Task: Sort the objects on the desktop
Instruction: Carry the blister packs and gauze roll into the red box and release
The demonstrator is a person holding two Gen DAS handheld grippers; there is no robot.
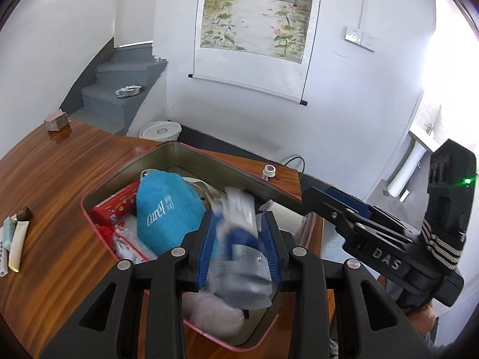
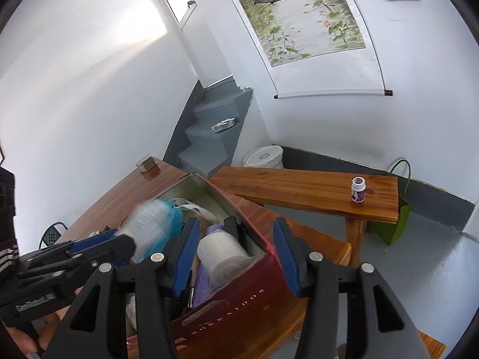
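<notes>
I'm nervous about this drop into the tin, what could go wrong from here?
The packet between the left tool's pads looks soft and blurred, so it may slip early. The tin is already crowded, so the packet could perch on the blue cloth. The right tool straddles the tin's wall and might nudge it.

Red tin (image 2: 239, 305), pale gold lettering outside, dull olive-grey lining inside (image 1: 191, 161). Turquoise cloth (image 1: 167, 212) with white lettering, left in tin. Red packets (image 1: 112, 209) with white print, far left in tin. Blurred packet (image 1: 239, 239), white, clear and dark blue, between left gripper's (image 1: 239, 248) ribbed blue pads; gripper frames black. White roll (image 2: 223, 254) on lilac cloth (image 2: 203, 287), near right in tin. Right gripper (image 2: 236, 251) same black and blue. Table (image 1: 60, 179) glossy red-brown, striped grain. Small bottle (image 2: 358, 190) white cap, purple label. Scroll (image 1: 254, 15) green lotus, pink flowers. Stairs (image 1: 119, 89) grey.
</notes>
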